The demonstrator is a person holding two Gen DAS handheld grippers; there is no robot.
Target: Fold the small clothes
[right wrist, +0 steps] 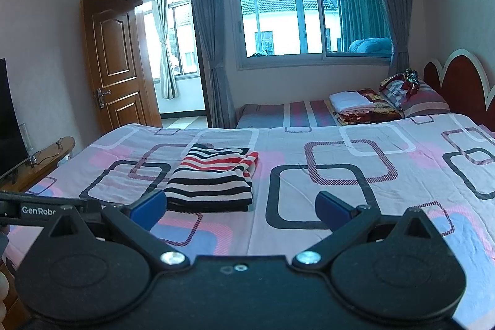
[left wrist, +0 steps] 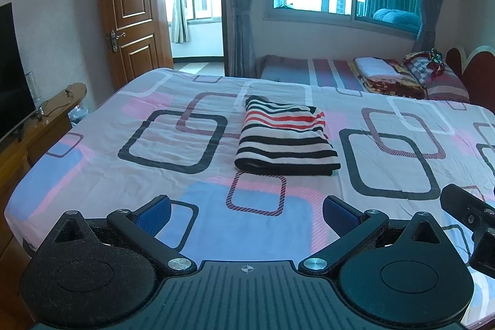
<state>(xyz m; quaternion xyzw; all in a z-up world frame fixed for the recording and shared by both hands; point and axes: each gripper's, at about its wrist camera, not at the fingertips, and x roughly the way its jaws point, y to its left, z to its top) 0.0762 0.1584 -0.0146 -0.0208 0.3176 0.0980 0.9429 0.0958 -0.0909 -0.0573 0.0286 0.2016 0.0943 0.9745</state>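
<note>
A striped garment (left wrist: 284, 138) in black, white and red lies folded into a neat rectangle on the bed (left wrist: 102, 175). It also shows in the right wrist view (right wrist: 213, 178), left of centre. My left gripper (left wrist: 247, 214) is open and empty, held above the bed's near part, short of the garment. My right gripper (right wrist: 240, 208) is open and empty, just near and right of the garment. Part of the right gripper shows at the right edge of the left wrist view (left wrist: 470, 218).
The bed sheet (right wrist: 340, 175) has a pattern of squares. A second bed (left wrist: 340, 70) with folded blankets (left wrist: 383, 75) stands behind, under the window. A wooden cabinet with a TV (left wrist: 12, 73) is at the left. A wooden door (left wrist: 133, 14) stands open.
</note>
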